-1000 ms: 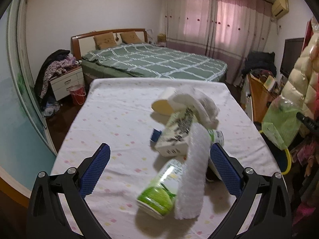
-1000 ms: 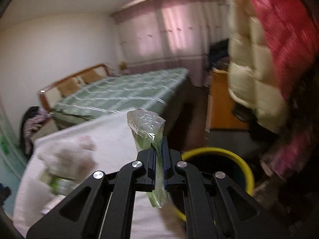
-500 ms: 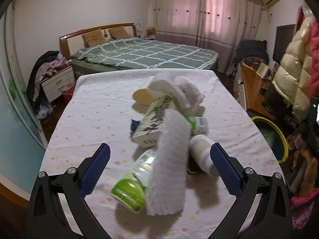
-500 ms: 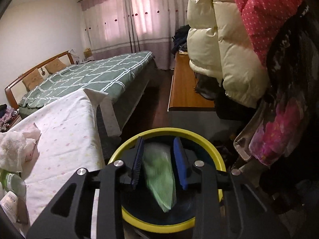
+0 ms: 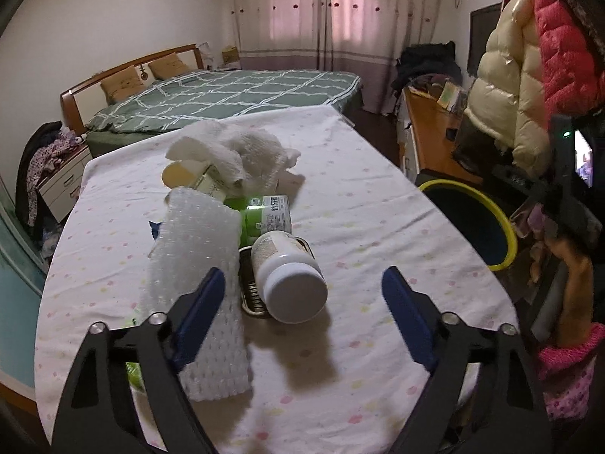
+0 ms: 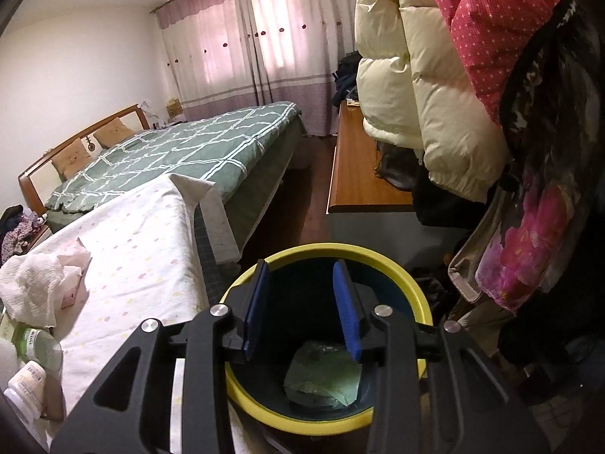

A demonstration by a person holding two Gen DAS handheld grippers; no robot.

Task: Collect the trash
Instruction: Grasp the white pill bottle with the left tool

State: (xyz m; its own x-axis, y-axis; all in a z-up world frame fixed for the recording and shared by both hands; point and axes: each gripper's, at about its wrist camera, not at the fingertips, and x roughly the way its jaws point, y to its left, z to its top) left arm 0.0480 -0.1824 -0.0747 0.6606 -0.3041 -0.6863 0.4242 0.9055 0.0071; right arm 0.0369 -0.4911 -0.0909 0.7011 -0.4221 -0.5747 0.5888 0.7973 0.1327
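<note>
The long bench [image 5: 378,204] under its white cloth dotted with pastel spots carries the trash in one heap, directly ahead of the left hand-held gripper [image 5: 302,295], so everything can be taken from one standing place. The round bin with a yellow rim and dark inside [image 6: 408,276] stands on the floor just off the bench's edge, to the right of the left hand-held gripper and straight below the right hand-held gripper [image 6: 302,302], presumably so that each piece needs only a short carry.

In the heap, a crumpled white paper towel [image 5: 242,151] lies farthest away, a sheet of white bubble wrap [image 5: 189,242] drapes over a green-labelled plastic bottle [image 5: 261,212] on the left, and a white pill bottle with a white cap [image 5: 287,272] lies on its side nearest, cap towards the camera, resting on a small metal tin [image 5: 249,287].

The left hand-held gripper's blue pads stand wide apart but are closing; the pill bottle lies between them, untouched as far as I can see, and looks like the next pick.

The right hand-held gripper's pads are parted and opening, with nothing between them; a crumpled green plastic bag [image 6: 325,374] lies at the bottom of the bin beneath.
</note>
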